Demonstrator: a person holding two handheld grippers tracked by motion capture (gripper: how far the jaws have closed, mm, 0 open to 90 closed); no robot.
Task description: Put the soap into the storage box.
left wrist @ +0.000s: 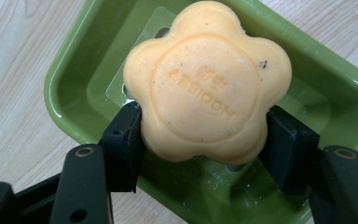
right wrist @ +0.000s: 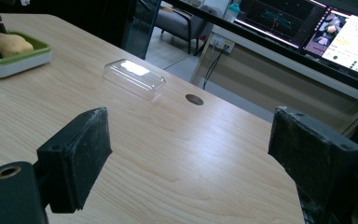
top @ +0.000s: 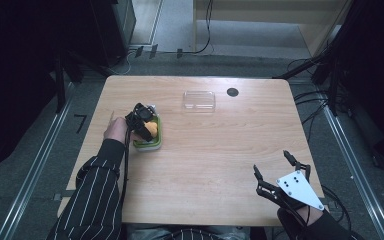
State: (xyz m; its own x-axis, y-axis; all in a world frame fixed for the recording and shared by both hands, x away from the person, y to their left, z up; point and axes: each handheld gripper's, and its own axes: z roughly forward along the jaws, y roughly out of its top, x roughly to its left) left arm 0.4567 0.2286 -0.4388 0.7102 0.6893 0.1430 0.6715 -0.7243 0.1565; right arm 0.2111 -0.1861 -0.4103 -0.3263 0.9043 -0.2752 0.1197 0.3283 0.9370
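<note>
Left gripper (left wrist: 200,140) clamps an orange flower-shaped soap bar (left wrist: 207,81) by two opposite lobes, directly over the green plastic soap dish (left wrist: 70,88) ahead of its jaws. Judged light, rigid, waxy-slick; hold at the notches between lobes. Right gripper (right wrist: 186,158) stands open, empty.

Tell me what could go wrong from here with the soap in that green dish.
The left gripper pinches the flower-shaped soap only by its lower lobes, so it might slip or tip out. The green dish could shift if bumped. The clear lid lies apart, far from the open right gripper.
</note>
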